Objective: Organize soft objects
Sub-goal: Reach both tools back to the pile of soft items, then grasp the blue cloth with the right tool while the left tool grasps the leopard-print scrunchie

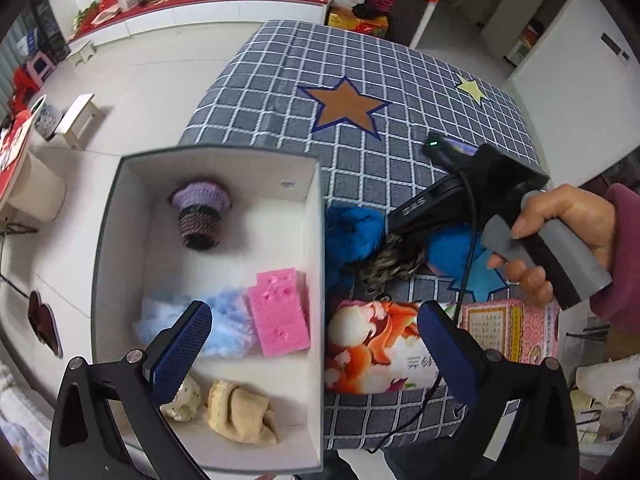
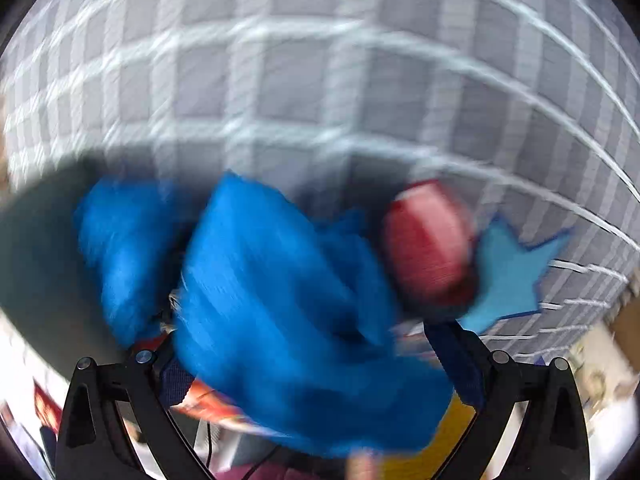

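Note:
A white box [image 1: 316, 240] on the grey checked cloth [image 1: 360, 60] holds a purple knitted piece [image 1: 200, 210], a pink sponge [image 1: 280, 312], a pale blue fluffy item [image 1: 228, 320], a beige sock [image 1: 240, 412] and a spotted roll [image 1: 186, 400]. My left gripper [image 1: 312, 344] hangs open and empty above the box's right wall. A blue furry item [image 1: 352, 232] with a speckled tuft [image 1: 392, 264] lies right of the box. In the blurred right wrist view, my right gripper [image 2: 320, 364] is wide apart around the blue furry item [image 2: 280, 300]; whether it grips is unclear. A red object [image 2: 432, 240] lies beyond.
A floral tissue pack [image 1: 376, 348] and a pink patterned box [image 1: 508, 328] lie at the cloth's near edge. The right-hand tool [image 1: 460, 184] and the hand holding it hover over the cloth. Brown [image 1: 348, 106], yellow [image 1: 472, 88] and blue [image 2: 508, 272] stars mark the cloth.

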Motion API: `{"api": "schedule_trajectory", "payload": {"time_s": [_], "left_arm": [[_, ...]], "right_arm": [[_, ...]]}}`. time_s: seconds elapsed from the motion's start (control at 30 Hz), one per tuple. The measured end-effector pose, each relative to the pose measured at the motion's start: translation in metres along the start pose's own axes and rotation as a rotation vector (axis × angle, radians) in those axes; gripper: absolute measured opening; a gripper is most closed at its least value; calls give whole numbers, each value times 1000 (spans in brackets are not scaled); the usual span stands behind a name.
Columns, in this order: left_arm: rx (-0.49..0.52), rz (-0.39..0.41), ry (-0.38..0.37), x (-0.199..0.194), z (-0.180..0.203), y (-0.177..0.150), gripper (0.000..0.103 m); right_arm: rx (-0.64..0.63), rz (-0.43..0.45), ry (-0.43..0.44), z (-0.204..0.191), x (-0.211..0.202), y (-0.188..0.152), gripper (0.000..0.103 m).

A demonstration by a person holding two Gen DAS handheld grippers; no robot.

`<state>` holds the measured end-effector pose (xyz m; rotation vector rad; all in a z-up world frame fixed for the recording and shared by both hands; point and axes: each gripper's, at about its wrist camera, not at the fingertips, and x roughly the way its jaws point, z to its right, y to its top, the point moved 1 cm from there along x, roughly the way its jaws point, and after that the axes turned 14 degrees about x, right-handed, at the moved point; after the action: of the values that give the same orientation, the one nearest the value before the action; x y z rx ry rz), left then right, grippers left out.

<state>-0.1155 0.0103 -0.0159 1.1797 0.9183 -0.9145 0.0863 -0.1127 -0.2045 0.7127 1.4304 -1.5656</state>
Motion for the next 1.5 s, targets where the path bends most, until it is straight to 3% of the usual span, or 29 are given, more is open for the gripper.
{"api": "schedule_trajectory", "payload": {"time_s": [0.2, 0.37, 0.63, 0.77, 0.83, 0.97, 1.1, 1.17, 1.27, 1.37, 1.43, 1.5], "left_arm": [[82, -18, 1, 10, 18, 27, 103], [155, -33, 12, 16, 33, 47, 103], [255, -52, 17, 28, 60, 78, 103], [331, -68, 9, 38, 80, 101, 103], [365, -80, -5, 45, 90, 113, 103], [447, -110, -28, 68, 118, 142, 103], [487, -171, -54, 105, 144, 167, 103], [477, -202, -64, 123, 152, 175, 103], [468, -245, -58, 149, 162, 184, 103], [454, -269, -37, 175, 170, 190, 103], [436, -285, -25, 188, 172, 192, 103], [411, -291, -22, 201, 173, 193, 103]], "right_arm": [[300, 127, 83, 89, -29, 39, 101], [502, 174, 208, 163, -45, 47, 101], [602, 185, 415, 242, -38, 26, 101], [643, 207, 383, 281, -26, 12, 101], [630, 233, 406, 286, -27, 5, 101], [481, 307, 473, 265, -39, -8, 101], [359, 276, 513, 231, -31, 5, 101], [329, 259, 504, 221, -26, 19, 101], [331, 288, 416, 230, -18, 28, 100], [373, 298, 418, 263, -4, 27, 66], [403, 302, 391, 291, 1, 30, 66], [367, 331, 424, 300, -2, 23, 67]]}}
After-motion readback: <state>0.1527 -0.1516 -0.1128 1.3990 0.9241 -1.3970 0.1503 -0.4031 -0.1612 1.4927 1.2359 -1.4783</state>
